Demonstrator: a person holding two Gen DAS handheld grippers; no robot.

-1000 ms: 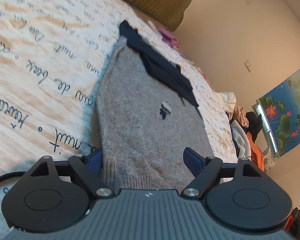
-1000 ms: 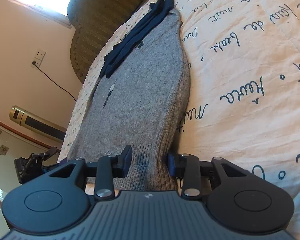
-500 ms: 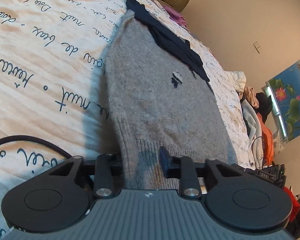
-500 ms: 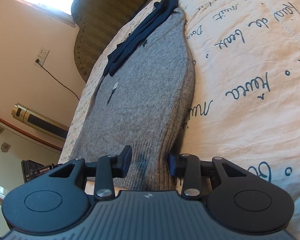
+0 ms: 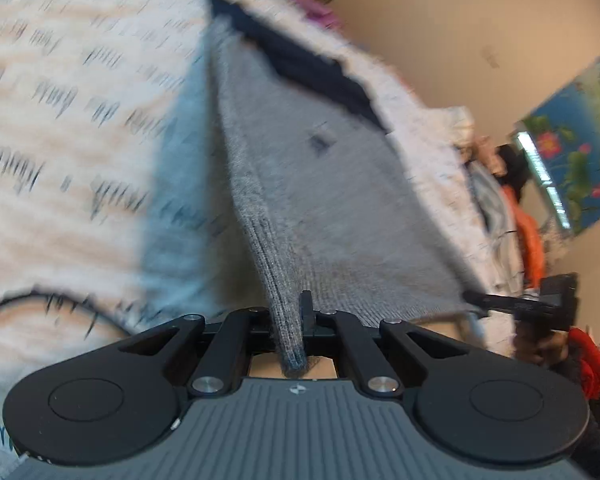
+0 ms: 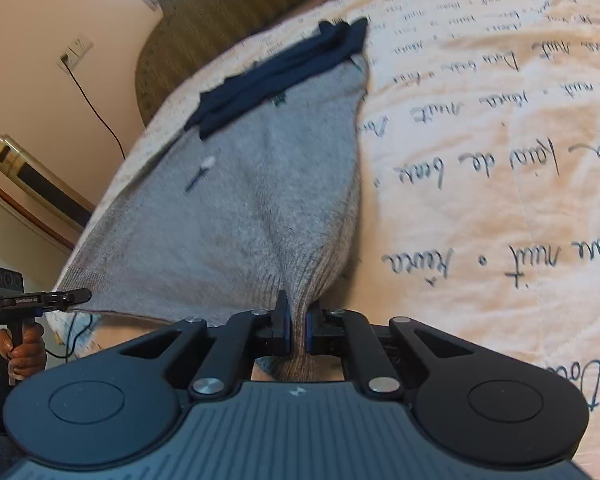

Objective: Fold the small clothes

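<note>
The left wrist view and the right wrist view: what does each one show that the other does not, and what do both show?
Only the left wrist view: a blue flower picture on the wall, a clothes pile at the bed's far edge, and the left tool from behind.

Only the right wrist view: a wall socket with its cable, a bright window, and the right tool from behind.

Both: the grey sweater, its ribbed hem pinched in a shut tool, the dark garment on its far end, and the script-printed bedspread.

Daylit, fisheye-warped — left view blurred, perhaps motion
</note>
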